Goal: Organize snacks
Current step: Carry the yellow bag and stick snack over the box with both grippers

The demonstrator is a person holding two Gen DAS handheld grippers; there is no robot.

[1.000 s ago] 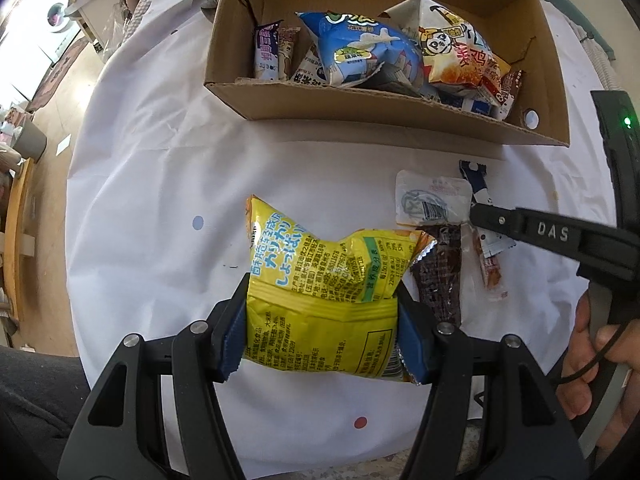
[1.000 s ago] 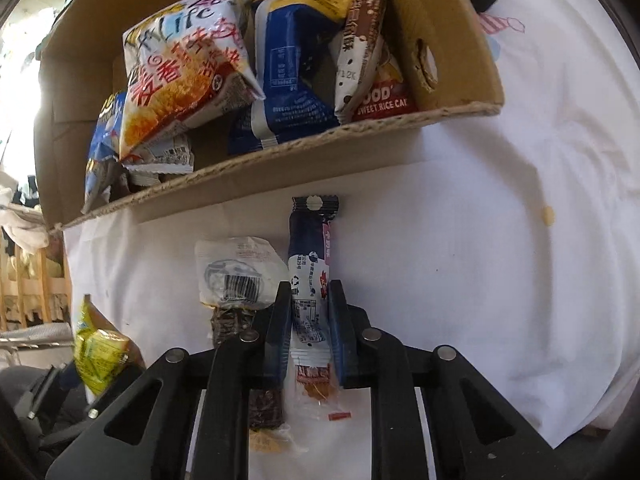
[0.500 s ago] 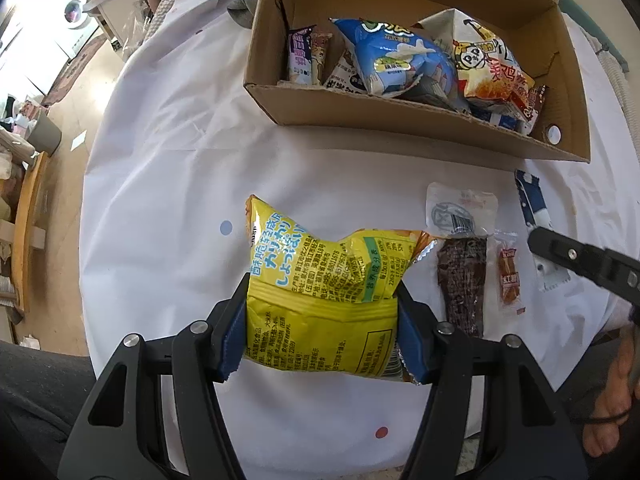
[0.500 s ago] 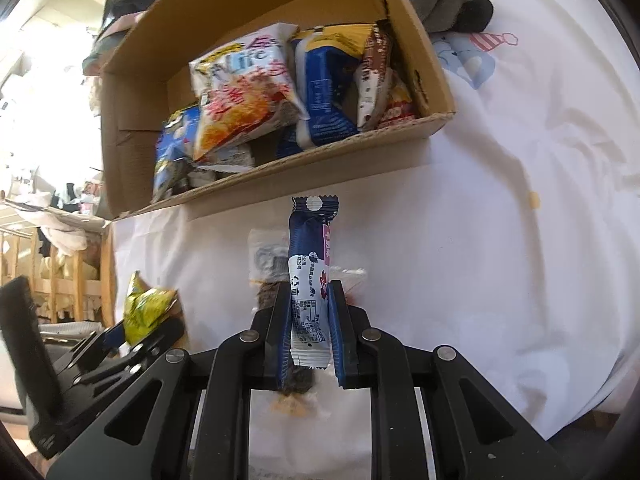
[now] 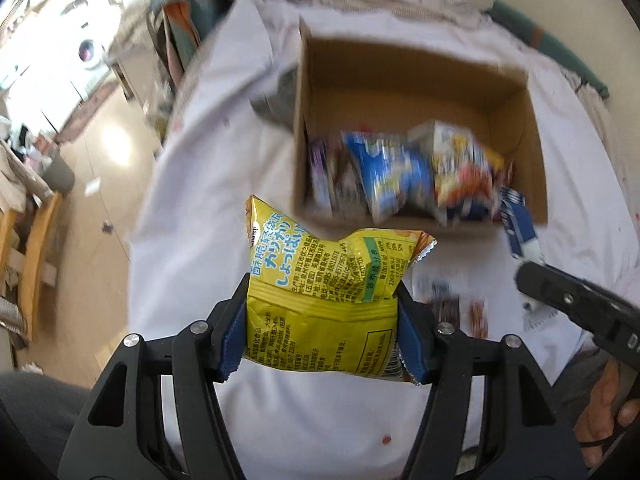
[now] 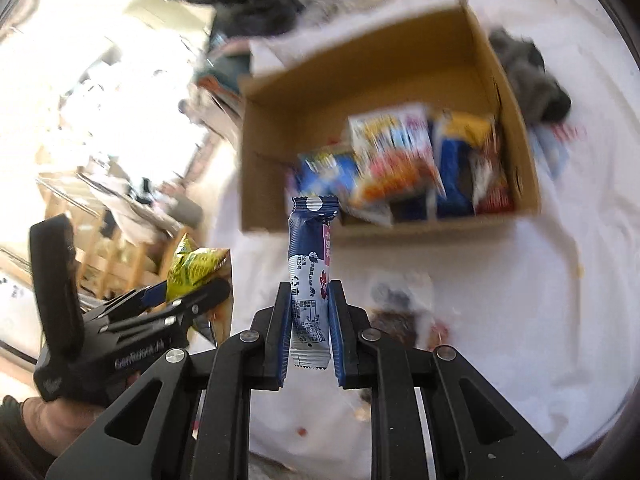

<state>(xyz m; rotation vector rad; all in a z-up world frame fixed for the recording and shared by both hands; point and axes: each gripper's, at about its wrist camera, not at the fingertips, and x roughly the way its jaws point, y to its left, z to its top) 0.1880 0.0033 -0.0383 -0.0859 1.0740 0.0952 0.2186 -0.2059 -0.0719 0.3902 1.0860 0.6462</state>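
Note:
My left gripper (image 5: 322,304) is shut on a yellow snack bag (image 5: 320,292), held in the air above the white tablecloth. My right gripper (image 6: 310,294) is shut on a slim navy and white snack stick (image 6: 310,268) that stands up between its pads. Beyond both lies an open cardboard box (image 5: 400,76) with several snack packs (image 5: 404,176) along its near wall. The same box (image 6: 360,76) appears blurred in the right wrist view. The left gripper with the yellow bag (image 6: 192,266) shows at the left there.
A clear packet, a dark brown snack (image 6: 394,322) and a small reddish one lie on the white cloth (image 5: 224,184) near the box. A grey cloth (image 6: 528,76) lies beside the box. Floor and furniture (image 5: 36,240) sit off the table's left edge.
Both grippers have risen with their snacks and tilted up, so the box's inside shows more. The navy stick has left the cloth.

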